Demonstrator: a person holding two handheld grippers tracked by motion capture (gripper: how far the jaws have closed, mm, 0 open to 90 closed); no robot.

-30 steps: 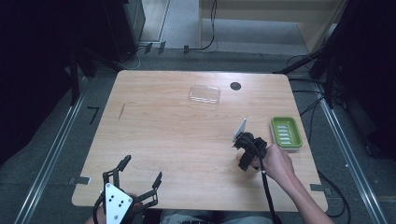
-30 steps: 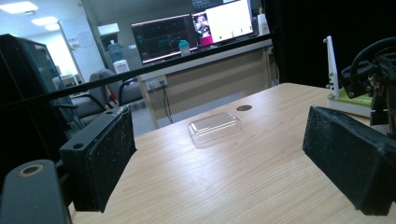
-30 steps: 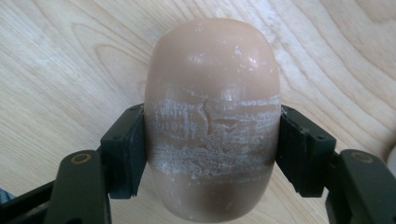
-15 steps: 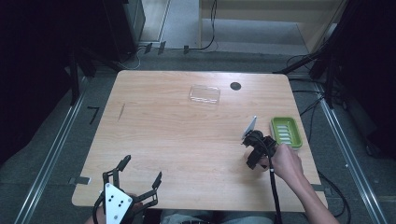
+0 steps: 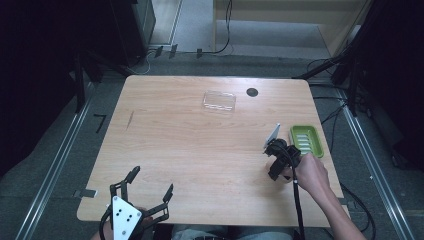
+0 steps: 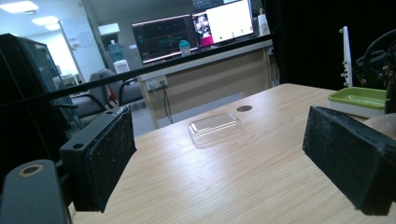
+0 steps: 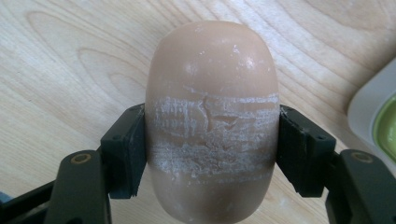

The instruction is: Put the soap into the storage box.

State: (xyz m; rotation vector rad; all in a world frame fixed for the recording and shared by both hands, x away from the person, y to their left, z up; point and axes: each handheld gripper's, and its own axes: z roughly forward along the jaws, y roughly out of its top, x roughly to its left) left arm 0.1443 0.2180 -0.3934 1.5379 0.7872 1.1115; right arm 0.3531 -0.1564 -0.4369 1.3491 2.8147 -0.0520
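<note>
**Right gripper clamps a bar of soap beside the green soap dish**

In the right gripper view, the right gripper (image 7: 211, 154) is closed on a beige bar of soap (image 7: 211, 116). Its two black pads press on the long sides of the bar, at the place where the surface is scratched white. The soap stands in the middle of the frame, above the light wood of the desk (image 7: 70, 56). At the right edge of this frame, a corner of the green soap dish (image 7: 380, 126) comes in, apart from the bar.

In the high view, the right gripper (image 5: 280, 160) is at the lower right of the frame, held by the person's hand (image 5: 310, 172), and the soap dish (image 5: 306, 141) lies just beside it, toward the right edge of the desk (image 5: 190, 150). From above the soap is hidden under the gripper.

The left gripper (image 5: 147, 192) is at the lower left of the high view, at the near edge of the desk, with its jaws wide apart and nothing between them. In the left gripper view, the black pads (image 6: 109, 154) frame a clear plastic lid (image 6: 215, 128) that lies flat in the middle of the frame. A small dark round hole (image 6: 243, 108) is behind it in the desk.
</note>
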